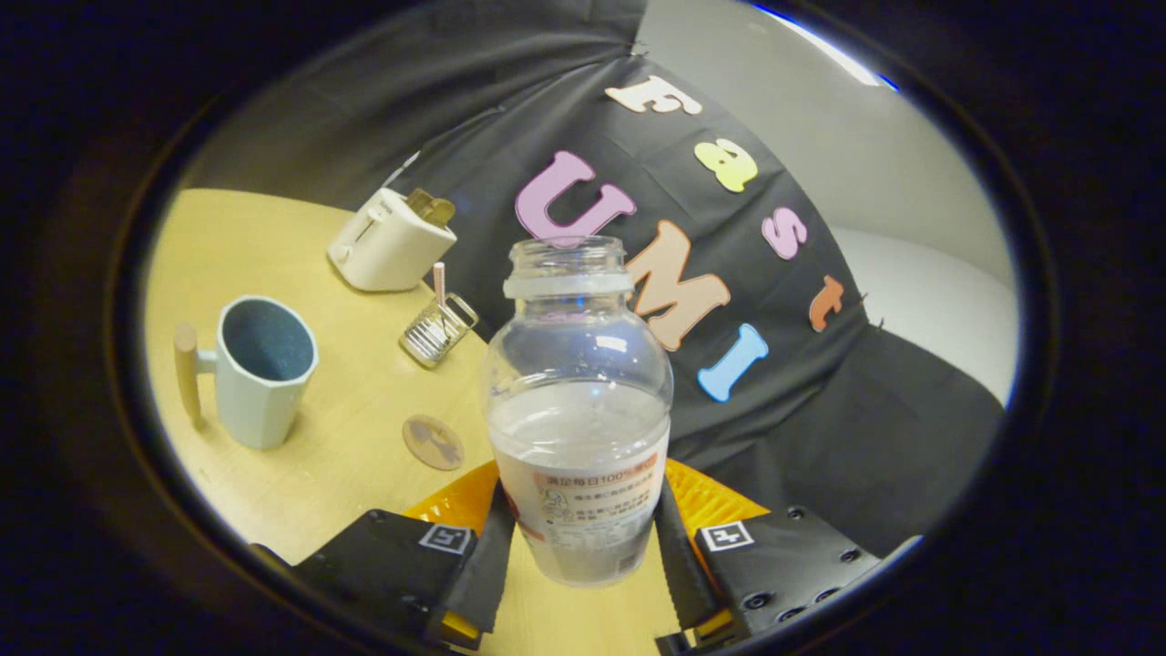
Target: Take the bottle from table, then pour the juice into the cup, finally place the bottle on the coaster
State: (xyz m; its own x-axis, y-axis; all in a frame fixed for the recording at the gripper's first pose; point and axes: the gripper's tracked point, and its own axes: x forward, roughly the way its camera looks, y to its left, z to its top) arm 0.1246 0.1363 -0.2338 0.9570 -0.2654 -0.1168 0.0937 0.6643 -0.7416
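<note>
Gripper [583,547] is clamped on the bottle [579,410]: both fingers press its lower body from either side, at the labelled band, jaws set just as wide as the bottle. Bottle is clear plastic, rounded shoulders, short ribbed neck, mouth open with no cap on. Pale cloudy liquid fills it to roughly the shoulder line. Its base sits between the fingers with table surface visible below it; can't tell if it's touching the table [273,492] or lifted off.

Table is light wood-look, smooth, with a curved edge.

Count of things on it, one each:
- cup [260,369]: pale blue-grey mug, faceted sides, dark inside, wooden peg-style handle on the side away from the bottle. Upright, well to the left of the fingers.
- coaster [434,442]: small flat round disc, brownish with a darker blotchy pattern. Lies between cup and bottle, just ahead of the left finger, touching neither.
- glass jar [437,330]: small, clear, ribbed, with one straw standing in it. Beyond the coaster.
- toaster [392,241]: cream, boxy with rounded corners, something tan sticking out of the top slot. Farthest back, by the black cloth wall [865,456].

Whole view is tilted.
</note>
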